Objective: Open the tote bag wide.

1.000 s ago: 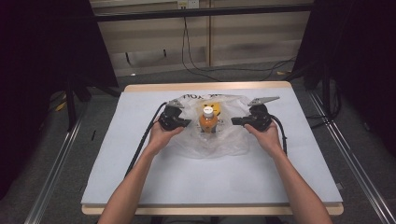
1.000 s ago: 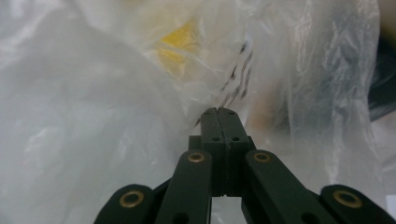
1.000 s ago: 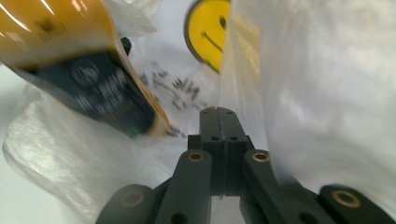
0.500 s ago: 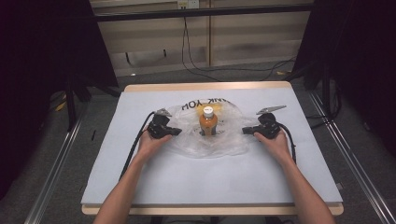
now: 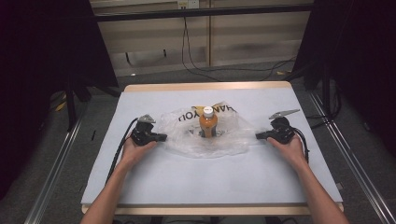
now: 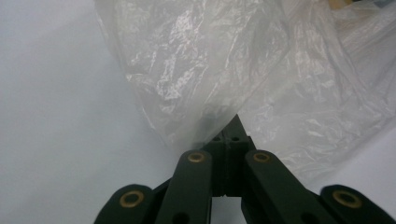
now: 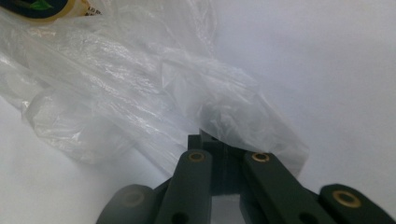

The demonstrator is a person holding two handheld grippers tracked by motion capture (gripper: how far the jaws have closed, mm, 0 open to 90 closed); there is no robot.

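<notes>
While each hand pulls outward at its own side, the clear plastic bag [image 5: 205, 133] lies spread flat on the white table [image 5: 187, 182] with the orange juice bottle [image 5: 207, 122] standing upright in its middle. On the person's left, the left gripper [image 5: 163, 137] has its jaws pressed together on the bag's edge; the left gripper view shows film [image 6: 196, 84] bunching right at the black tips. At the other side the right gripper [image 5: 258, 136] pinches the opposite edge the same way, crumpled plastic [image 7: 219, 107] gathered over its closed tips. The job in hand looks like opening the bag out around the bottle, and doing it well, I would say, means keeping both pulls even and low to the table, so the bottle neither tips nor gets dragged to one side. Thin film like this can slip or tear, so a steady, gentle draw seems wiser than a jerk. How much plastic sits between each pair of jaws is hard to tell, so the grip may be slight.
</notes>
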